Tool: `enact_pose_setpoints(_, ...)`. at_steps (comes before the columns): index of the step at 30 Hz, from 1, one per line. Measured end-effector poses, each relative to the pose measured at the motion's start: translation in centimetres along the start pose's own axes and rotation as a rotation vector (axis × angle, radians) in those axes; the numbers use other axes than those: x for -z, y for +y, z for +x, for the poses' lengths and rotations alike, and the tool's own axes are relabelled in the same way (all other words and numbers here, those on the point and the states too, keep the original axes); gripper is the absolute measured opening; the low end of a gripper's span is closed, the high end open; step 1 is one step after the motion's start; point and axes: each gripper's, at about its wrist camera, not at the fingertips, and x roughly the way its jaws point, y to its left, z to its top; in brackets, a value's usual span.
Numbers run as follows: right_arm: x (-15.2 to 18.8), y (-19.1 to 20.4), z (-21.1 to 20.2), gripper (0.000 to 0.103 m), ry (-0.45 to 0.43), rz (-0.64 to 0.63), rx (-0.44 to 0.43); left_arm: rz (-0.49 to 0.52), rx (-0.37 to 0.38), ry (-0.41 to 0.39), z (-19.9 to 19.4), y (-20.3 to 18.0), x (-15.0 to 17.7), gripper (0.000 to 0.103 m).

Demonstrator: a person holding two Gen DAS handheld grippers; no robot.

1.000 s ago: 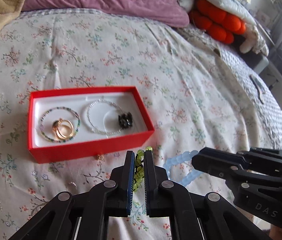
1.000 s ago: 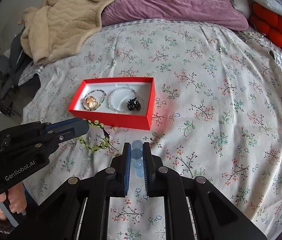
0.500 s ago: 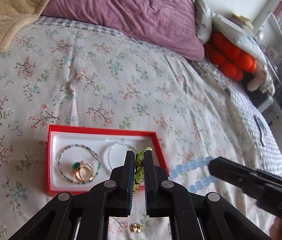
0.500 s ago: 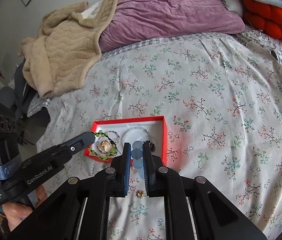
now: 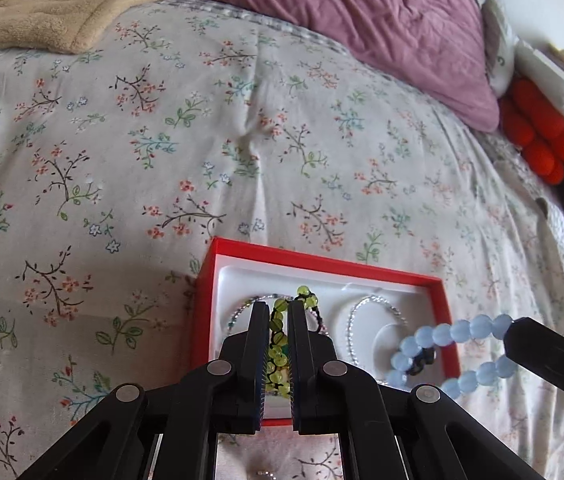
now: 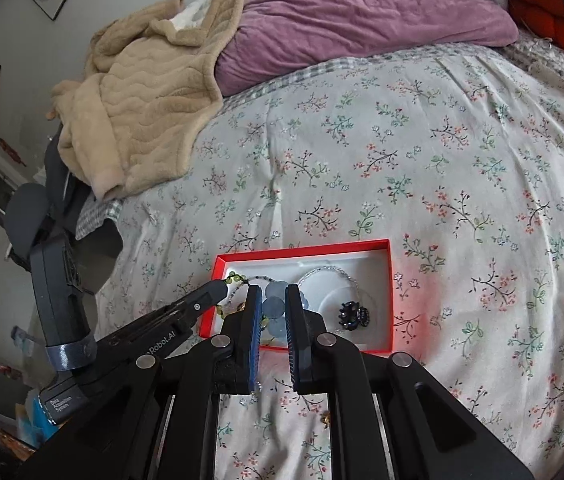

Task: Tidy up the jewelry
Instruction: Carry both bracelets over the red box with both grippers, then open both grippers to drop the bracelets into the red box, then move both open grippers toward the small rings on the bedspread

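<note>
A red jewelry box (image 5: 321, 258) with a white insert lies on the floral bedspread; it also shows in the right wrist view (image 6: 389, 300). Inside are a thin beaded bracelet, a silver bracelet (image 5: 373, 308) and a black hair clip (image 6: 353, 314). My left gripper (image 5: 276, 312) is shut on a green bead bracelet (image 5: 278, 336) above the box's left half. My right gripper (image 6: 274, 294) is shut on a blue bead bracelet (image 5: 453, 330) above the box; its beads (image 6: 274, 306) show between the jaws.
A purple pillow (image 6: 361, 8) and a beige blanket (image 6: 142, 96) lie at the head of the bed. An orange plush (image 5: 541, 136) sits at the far right. A small gold earring (image 6: 326, 420) lies on the bedspread near the box.
Both grippers have lifted their bracelets off the bedspread and carried them forward over the red box. The box now sits directly under the fingertips.
</note>
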Motion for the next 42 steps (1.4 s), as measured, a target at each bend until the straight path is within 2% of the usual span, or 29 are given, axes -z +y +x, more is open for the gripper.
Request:
enact_pose_setpoints(8, 0.0, -3.2, 1.8, 0.012, 0.025, 0.027, 0.124, 0.034, -0.052, 0.021, 0.7, 0.0, 0.6, 0.004)
enact_pose_setpoints(13, 0.0, -4.7, 2.2, 0.012, 0.032, 0.040, 0.134, 0.057, -0.070, 0.013, 0.6, -0.2, 0.6, 0.004)
enact_pose_setpoints(18, -0.4, -4.5, 3.1, 0.013, 0.018, -0.039, 0.156, 0.072, -0.092, -0.004, 0.3, -0.3, 0.6, 0.005)
enact_pose_setpoints(20, -0.6, -4.2, 3.6, 0.014, 0.017, -0.064, 0.173, 0.079, -0.103, -0.004, 0.1, -0.4, 0.6, 0.011)
enact_pose_setpoints(21, -0.6, -4.1, 3.8, 0.018, 0.024, -0.072, 0.180, 0.081, -0.108, -0.004, 0.0, -0.5, 0.7, 0.017)
enact_pose_setpoints(22, -0.7, -4.1, 3.9, 0.022, 0.032, -0.073, 0.178, 0.084, -0.109, -0.003, -0.1, -0.5, 0.8, 0.021)
enact_pose_setpoints(24, -0.6, -4.1, 3.6, 0.040, 0.030, -0.067, 0.157, 0.093, -0.105, 0.005, -0.4, -0.6, 1.0, 0.024)
enact_pose_setpoints(26, -0.5, -3.8, 3.0, 0.042, 0.021, -0.073, 0.152, 0.114, -0.104, 0.012, -0.8, -0.8, 1.2, 0.028)
enact_pose_setpoints(28, -0.3, -3.5, 2.3, 0.042, 0.017, -0.091, 0.157, 0.135, -0.121, 0.007, -1.3, -1.1, 1.5, 0.042)
enact_pose_setpoints(31, 0.1, -3.3, 1.3, 0.043, 0.015, -0.112, 0.170, 0.161, -0.115, 0.001, -2.3, -1.3, 2.0, 0.052)
enact_pose_setpoints(36, 1.2, -3.7, -0.5, 0.054, 0.021, -0.110, 0.203, 0.185, -0.117, 0.014, -3.6, -1.3, 2.9, 0.055)
enact_pose_setpoints(38, 1.7, -3.7, -1.0, 0.057, 0.031, -0.113, 0.213, 0.190, -0.122, 0.017, -4.1, -1.2, 3.4, 0.060)
enact_pose_setpoints(42, 3.0, -3.3, -1.8, 0.060, 0.044, -0.141, 0.245, 0.187, -0.136, 0.018, -5.2, -1.0, 4.4, 0.080)
